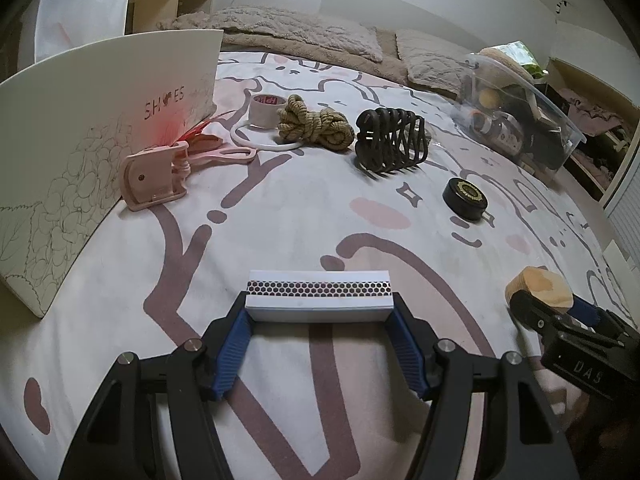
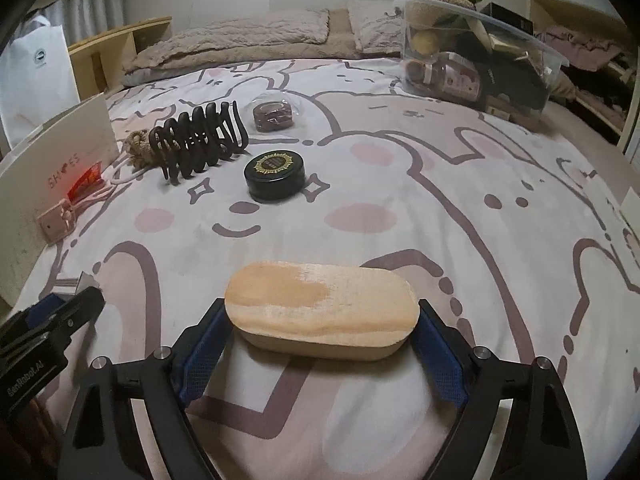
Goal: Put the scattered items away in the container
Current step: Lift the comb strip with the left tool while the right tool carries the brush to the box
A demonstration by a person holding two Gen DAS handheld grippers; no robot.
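Note:
A white matchbox-like box (image 1: pixel 318 294) with a honeycomb strip lies on the bedsheet. My left gripper (image 1: pixel 320 305) is shut on it, a blue pad pressing on each end. An oval wooden block (image 2: pixel 320 306) sits between the blue pads of my right gripper (image 2: pixel 320 312), and both pads touch its ends. The clear plastic container (image 2: pixel 480 60) stands at the far right of the bed, holding several items. The left wrist view shows the container (image 1: pixel 520 120) too. Scattered on the sheet are a black claw clip (image 2: pixel 200 140), a black round tin (image 2: pixel 276 174) and a rope bundle (image 1: pixel 316 124).
A white shoe box panel (image 1: pixel 80 160) stands along the left. Beside it lie a pink clip (image 1: pixel 154 178), a tape roll (image 1: pixel 266 110) and a white ring (image 1: pixel 256 142). A packet of brown hair ties (image 2: pixel 274 116) lies farther back. Pillows line the far edge.

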